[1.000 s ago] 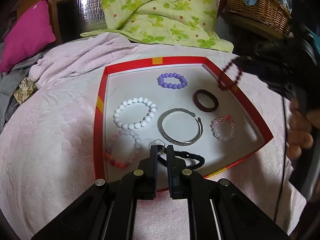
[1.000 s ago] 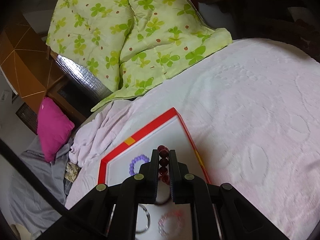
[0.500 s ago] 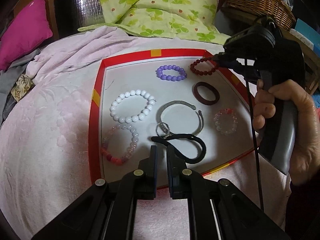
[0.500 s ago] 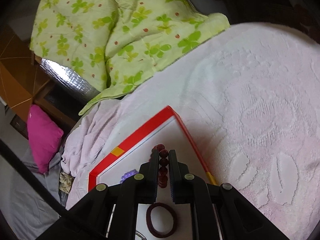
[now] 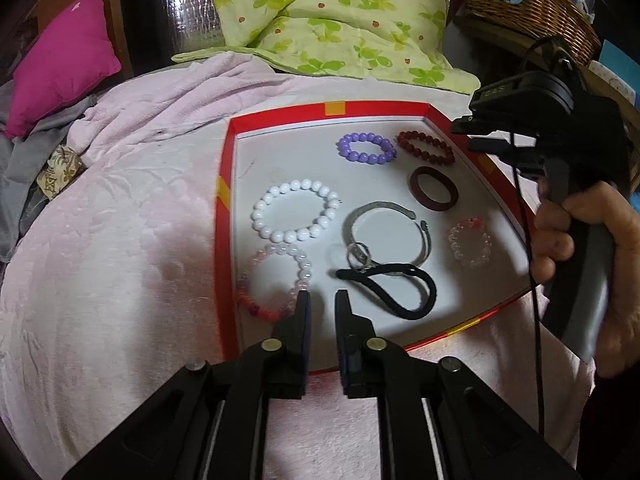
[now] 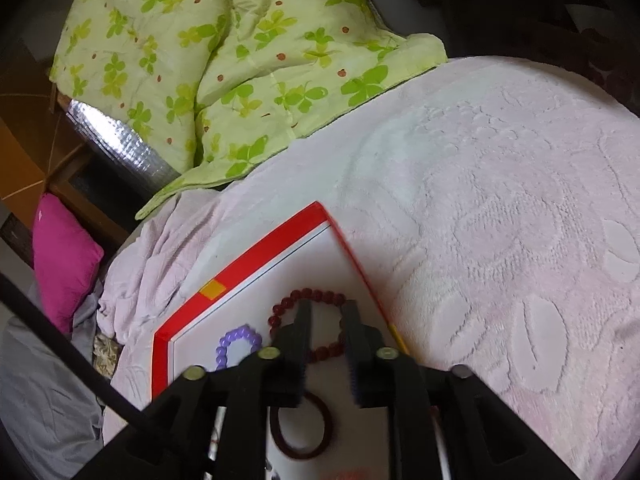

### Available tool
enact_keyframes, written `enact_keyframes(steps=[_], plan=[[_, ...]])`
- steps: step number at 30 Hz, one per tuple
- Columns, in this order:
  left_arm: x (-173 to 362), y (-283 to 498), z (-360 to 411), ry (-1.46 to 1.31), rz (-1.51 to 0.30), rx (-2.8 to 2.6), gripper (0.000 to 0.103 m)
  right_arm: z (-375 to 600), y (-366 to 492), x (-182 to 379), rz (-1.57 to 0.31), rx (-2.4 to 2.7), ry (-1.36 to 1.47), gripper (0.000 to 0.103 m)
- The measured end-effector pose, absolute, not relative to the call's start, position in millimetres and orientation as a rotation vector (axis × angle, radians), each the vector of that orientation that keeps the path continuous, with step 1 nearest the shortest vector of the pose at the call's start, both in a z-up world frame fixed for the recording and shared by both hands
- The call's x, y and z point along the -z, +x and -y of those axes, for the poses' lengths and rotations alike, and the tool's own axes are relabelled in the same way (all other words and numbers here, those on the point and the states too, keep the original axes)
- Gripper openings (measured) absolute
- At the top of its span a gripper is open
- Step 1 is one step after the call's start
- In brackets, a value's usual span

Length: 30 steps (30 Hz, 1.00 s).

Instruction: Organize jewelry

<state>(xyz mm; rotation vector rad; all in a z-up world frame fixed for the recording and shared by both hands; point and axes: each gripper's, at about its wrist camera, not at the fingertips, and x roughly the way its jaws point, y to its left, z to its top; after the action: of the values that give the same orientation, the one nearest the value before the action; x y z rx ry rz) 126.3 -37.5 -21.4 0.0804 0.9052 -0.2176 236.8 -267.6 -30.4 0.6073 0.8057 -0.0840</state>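
Note:
A red-rimmed white tray (image 5: 280, 114) lies on the pink blanket. In it lie a dark red bead bracelet (image 5: 426, 147) at the far right corner, a purple bead bracelet (image 5: 366, 149), a white bead bracelet (image 5: 294, 214), a maroon bangle (image 5: 434, 189), a silver cuff (image 5: 388, 232), a pink bead bracelet (image 5: 272, 280), a clear bead bracelet (image 5: 470, 242) and a black cord with rings (image 5: 392, 284). My left gripper (image 5: 322, 298) is open and empty over the tray's near edge. My right gripper (image 6: 326, 308) is open just above the dark red bracelet (image 6: 308, 322); it also shows in the left wrist view (image 5: 472, 130).
A green clover quilt (image 5: 332, 20) lies behind the tray. A magenta cushion (image 5: 60, 84) sits far left. A wicker basket (image 5: 528, 4) stands at the back right. The pink blanket (image 6: 500, 200) spreads right of the tray (image 6: 256, 254).
My right gripper opened and let go of the dark red bracelet, which now lies in the tray's far right corner. My left gripper opened slightly and drew back from the black cord.

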Motion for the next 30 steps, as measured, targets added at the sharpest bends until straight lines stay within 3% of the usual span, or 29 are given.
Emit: enact_keyframes(steps=[2,9,19,30], plan=[[19.0,125.7,33.5,0.081,-0.894,0.206,0.031,263.8,230.5,25.9,-0.808,0.080,0.586,0.041],[6.2,117.3,22.2,0.082,-0.841,0.173,0.054,250.1,197.4,1.5,-0.787,0.082,0.465,0.044],[-7.4,104.8,11.3,0.099,-0.789,0.111,0.069,230.0,147.9,-39.5,-0.704,0.067,0.304,0.068],[-19.8,93.3,4.1,0.124,-0.743,0.029,0.078,241.0,77.5,-61.3,-0.640,0.123,0.241,0.076]])
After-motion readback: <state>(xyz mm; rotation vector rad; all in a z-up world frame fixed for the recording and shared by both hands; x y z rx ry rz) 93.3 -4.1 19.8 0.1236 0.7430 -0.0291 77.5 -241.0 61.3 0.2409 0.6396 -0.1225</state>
